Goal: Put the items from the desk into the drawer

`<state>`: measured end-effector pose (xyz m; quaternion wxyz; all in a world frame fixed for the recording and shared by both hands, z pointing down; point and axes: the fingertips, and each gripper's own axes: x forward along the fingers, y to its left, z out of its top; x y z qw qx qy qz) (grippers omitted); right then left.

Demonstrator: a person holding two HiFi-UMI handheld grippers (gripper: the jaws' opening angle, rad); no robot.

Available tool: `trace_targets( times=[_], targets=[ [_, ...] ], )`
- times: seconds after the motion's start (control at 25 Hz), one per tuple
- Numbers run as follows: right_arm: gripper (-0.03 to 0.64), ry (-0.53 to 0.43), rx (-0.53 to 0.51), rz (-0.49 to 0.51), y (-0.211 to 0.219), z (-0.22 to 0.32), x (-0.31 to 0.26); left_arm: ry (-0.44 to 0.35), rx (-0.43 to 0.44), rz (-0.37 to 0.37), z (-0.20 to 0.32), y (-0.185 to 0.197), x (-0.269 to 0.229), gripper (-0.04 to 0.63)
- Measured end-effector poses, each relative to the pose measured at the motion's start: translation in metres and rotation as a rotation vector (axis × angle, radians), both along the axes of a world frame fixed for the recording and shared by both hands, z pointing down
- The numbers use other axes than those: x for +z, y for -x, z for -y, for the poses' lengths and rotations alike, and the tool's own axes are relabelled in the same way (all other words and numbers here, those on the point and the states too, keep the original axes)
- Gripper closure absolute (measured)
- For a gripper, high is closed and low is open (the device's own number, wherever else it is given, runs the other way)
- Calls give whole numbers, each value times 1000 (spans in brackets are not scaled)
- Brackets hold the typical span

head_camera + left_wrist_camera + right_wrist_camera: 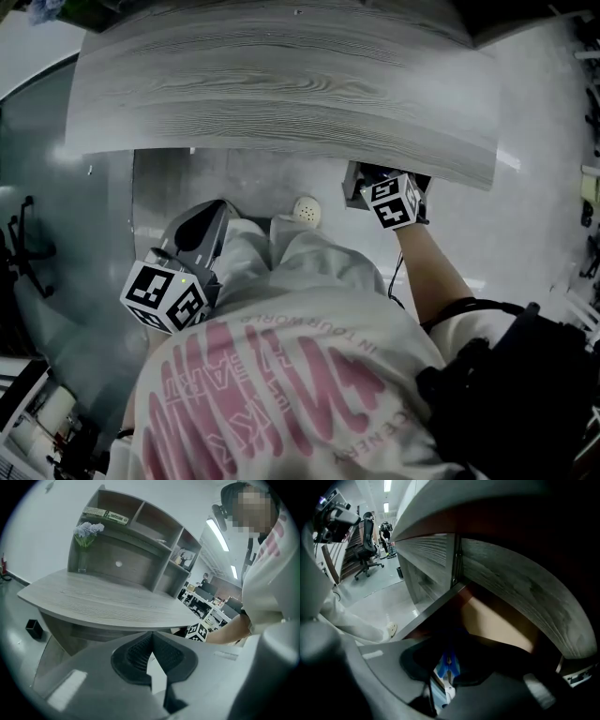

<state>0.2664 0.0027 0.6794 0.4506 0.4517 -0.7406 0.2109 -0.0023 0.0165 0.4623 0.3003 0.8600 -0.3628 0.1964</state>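
Note:
My right gripper (448, 663) is shut on a small blue and white item (449, 662), whose kind I cannot make out in the dark. It hangs over an open drawer (499, 620) with a pale beige inside, under the grey wooden desk top (281, 84). In the head view only the right gripper's marker cube (394, 202) shows at the desk's front edge; its jaws are hidden beneath the top. My left gripper (150, 641) is shut with nothing between its pads, held low at the left beside the person's leg (217, 208).
A hutch with shelves (140, 541) stands at the back of the desk, with a vase of pale flowers (84, 541) at its left. The person's trousers and a shoe (307, 211) are in front of the desk. Office chairs (365, 545) stand further off.

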Motion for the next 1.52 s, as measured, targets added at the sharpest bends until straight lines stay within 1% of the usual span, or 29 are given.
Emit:
trace_targets(
  times=[0.16,0.32,0.6,0.84,1.04,1.24,1.36,1.52],
  targets=[
    [543,46,28,-3,-5,-5,10,-4,-9,-2,3,0,-2,575],
    [540,48,6,-12,-3,-5,10,-6,-9,-5,9,-1,-2,575],
    [534,49,-1,-5,-3,-8,11,-15,17,-14,12,-14,-4,575],
    [502,58,-26,10,2,-9,10,-15,35,-8,15,-18,-6,575],
    [461,46,-27,56,4,-13,9,-21,42,-4,11,-19,-7,575],
    [451,52,-46,12,5,-20,12,-32,54,4,9,-17,-12,575],
    [448,71,-25,-6,-2,-24,14,-47,61,5,8,-17,-14,575],
    [413,90,42,5,-12,-34,12,-57,68,-2,6,-16,-17,575]
  ],
)
